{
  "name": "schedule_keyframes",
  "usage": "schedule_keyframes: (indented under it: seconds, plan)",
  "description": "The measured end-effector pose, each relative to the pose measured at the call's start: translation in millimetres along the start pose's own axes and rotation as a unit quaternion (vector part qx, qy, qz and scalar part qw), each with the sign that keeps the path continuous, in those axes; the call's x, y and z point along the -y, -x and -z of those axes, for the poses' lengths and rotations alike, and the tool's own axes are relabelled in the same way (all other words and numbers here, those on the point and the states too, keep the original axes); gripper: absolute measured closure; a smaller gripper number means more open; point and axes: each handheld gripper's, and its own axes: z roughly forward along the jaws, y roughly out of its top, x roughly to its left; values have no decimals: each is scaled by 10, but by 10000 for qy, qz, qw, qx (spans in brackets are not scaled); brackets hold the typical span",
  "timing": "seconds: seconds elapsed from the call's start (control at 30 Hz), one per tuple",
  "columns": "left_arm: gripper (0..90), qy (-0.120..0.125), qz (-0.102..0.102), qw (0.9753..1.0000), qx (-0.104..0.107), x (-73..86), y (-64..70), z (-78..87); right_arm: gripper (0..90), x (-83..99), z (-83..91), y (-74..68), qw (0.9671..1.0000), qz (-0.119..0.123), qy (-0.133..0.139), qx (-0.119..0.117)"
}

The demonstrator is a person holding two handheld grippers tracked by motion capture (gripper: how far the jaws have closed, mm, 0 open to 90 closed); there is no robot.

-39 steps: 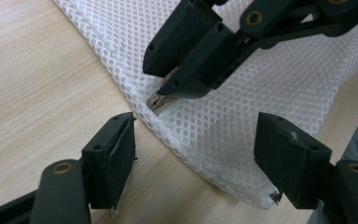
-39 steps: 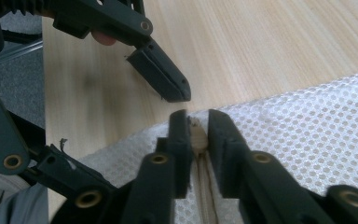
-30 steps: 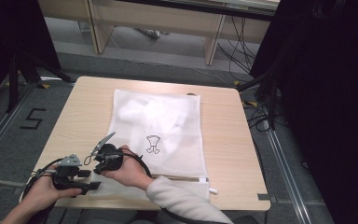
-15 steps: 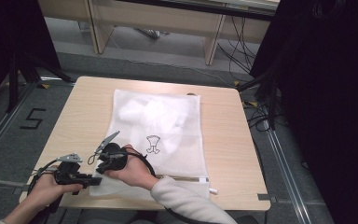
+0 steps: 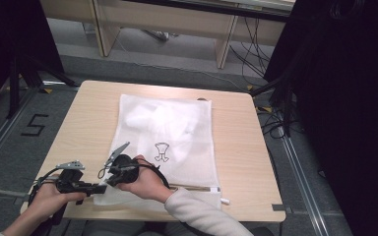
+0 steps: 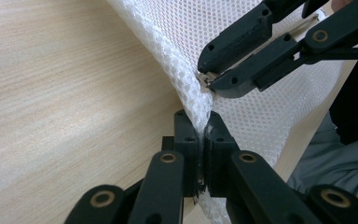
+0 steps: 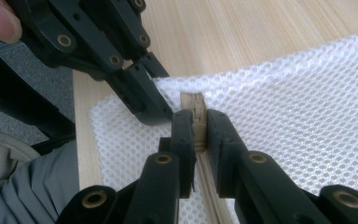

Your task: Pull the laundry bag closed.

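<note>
Left gripper (image 6: 200, 140): we see its jaws pinched together on a fold of the white mesh bag (image 6: 242, 112), at the bag's near-left corner; the mesh bunches up between the jaws.
Left gripper, high view (image 5: 96, 188): held low at the table's near-left edge by the left hand (image 5: 49, 194), tips touching the bag's corner.
Right gripper (image 7: 196, 133): jaws closed to a narrow gap on a small tan zipper pull (image 7: 192, 106) that stands upright between them; the left gripper's jaws sit just beside it, on the mesh edge.
Right gripper, high view (image 5: 109, 172): gripped by the right hand (image 5: 145, 178), pointing left toward the other gripper, over the bag's near-left corner.
Grippers' relation: tips nearly touching in both gripper views; we cannot tell whether they make contact.
Mesh bag (image 5: 170, 137): lies flat on the wooden table (image 5: 236, 147), roughly centred, long side running away from us; white contents show faintly through the mesh, with a small dark printed mark (image 5: 161, 151) near the middle.
Zipper line (image 5: 197, 187): runs along the bag's near edge, from the grippers toward the right.
</note>
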Motion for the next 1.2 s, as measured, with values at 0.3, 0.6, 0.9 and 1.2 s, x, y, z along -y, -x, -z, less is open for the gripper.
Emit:
schedule_keyframes:
  seconds: [0.3,0.6,0.9,1.2]
  plan:
    - [855,48,31,10000,-46,3,-14,20,823,60,-10,13,9999,-11,-120,51]
    - [855,70,33,9999,-100,4,-11,21,823,95,-5,14,9996,-73,-268,84]
    - [855,68,18,10000,-43,3,-20,25,823,137,-8,20,9995,-34,-302,116]
    - [855,129,27,9999,-30,1,-16,26,823,180,10,27,9993,-122,-340,96]
